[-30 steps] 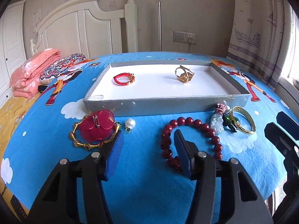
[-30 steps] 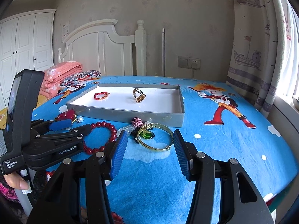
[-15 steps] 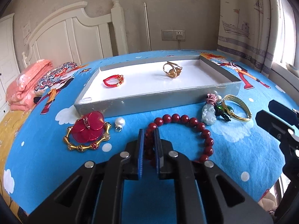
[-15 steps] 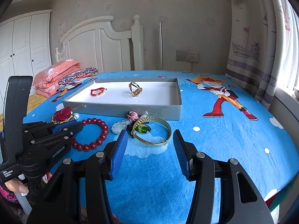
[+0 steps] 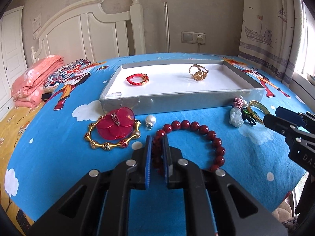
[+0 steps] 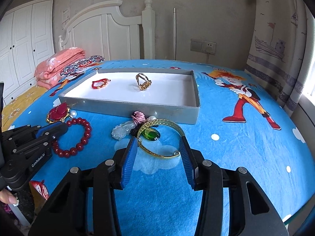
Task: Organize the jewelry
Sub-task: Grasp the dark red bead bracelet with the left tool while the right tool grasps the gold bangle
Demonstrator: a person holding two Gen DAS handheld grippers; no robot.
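- Grey tray (image 5: 177, 100) w/ white floor sits on bed's blue cartoon sheet (image 6: 236, 157); used as landmark.
- Inside tray: red cord bracelet (image 5: 137, 79) toward its left end, gold ring (image 5: 198, 72) right of centre, well apart from each other.
- Just in front of tray's near wall, left part: red disc piece (image 5: 116, 124) lying on a gold link bracelet (image 5: 110, 144); small pearl (image 5: 150, 120) beside them.
- In front of tray, mid: red bead bracelet (image 5: 196, 129) flat on sheet. Left gripper (image 5: 157, 153) pressed together, pinching bracelet's near-left beads.
- By tray's near right corner: pale jade pendant (image 6: 123, 130) w/ pink cord knot (image 6: 139, 116), touching gold bangle (image 6: 157, 139) w/ green stone (image 6: 151, 134).
- Right gripper (image 6: 158, 153) half spread, jaws just been closing in; bangle's near arc lies between the pads, left pad just beside it, right pad at or v. near the bangle's end; can't tell if touching.
- Far left of tray: folded pink quilt (image 5: 33, 78) by white headboard (image 5: 88, 29).
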